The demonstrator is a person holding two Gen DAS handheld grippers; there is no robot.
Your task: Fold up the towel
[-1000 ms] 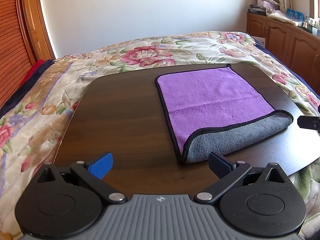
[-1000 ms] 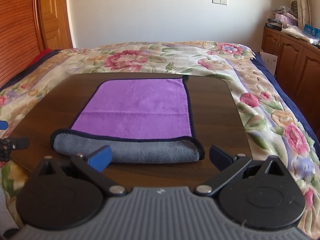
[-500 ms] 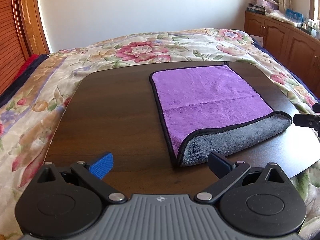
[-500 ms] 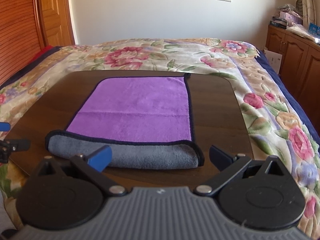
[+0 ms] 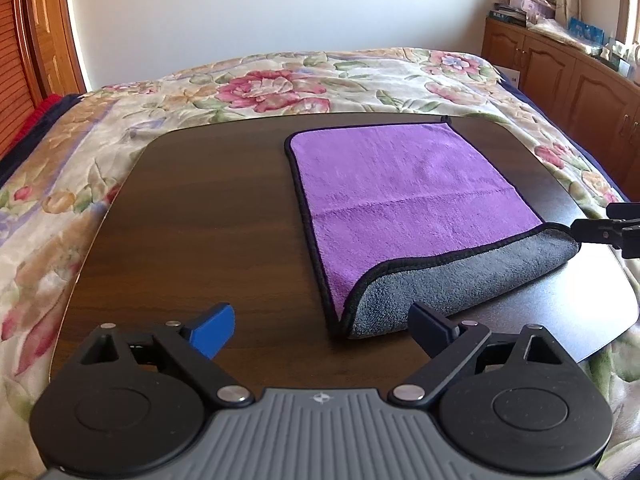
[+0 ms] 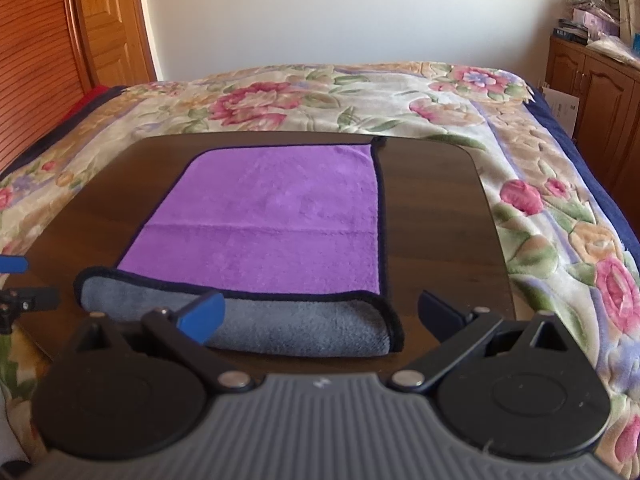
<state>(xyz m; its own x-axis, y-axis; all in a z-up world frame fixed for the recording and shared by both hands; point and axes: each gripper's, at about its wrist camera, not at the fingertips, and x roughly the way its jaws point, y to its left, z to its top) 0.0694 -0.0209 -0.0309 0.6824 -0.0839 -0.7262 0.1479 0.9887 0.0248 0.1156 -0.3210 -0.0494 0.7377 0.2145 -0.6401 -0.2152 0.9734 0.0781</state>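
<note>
In the left wrist view, the left claw (image 5: 322, 330) hangs low over the near edge of the dark brown wooden worktop (image 5: 208, 216), its blue-tipped fingers (image 5: 214, 330) spread wide apart with nothing between them. The purple microfibre towel with a grey underside and black trim (image 5: 404, 200) lies flat on the right half of the worktop, its near edge rolled over so that the grey side faces up; the left claw's right finger sits just in front of that rolled corner, and whether it touches it cannot be told. At the right border the black tip of the right claw (image 5: 608, 230) reaches in beside the far end of the grey roll. The worktop rests on a bed with a floral bedspread (image 5: 272, 88). In the right wrist view, the right claw (image 6: 320, 316) is likewise spread wide and holds nothing, hovering right at the grey folded edge of the towel (image 6: 276, 220), with its left finger in front of the fold. The left claw's tip (image 6: 24, 300) shows at the left border, beside the roll's other end.
</note>
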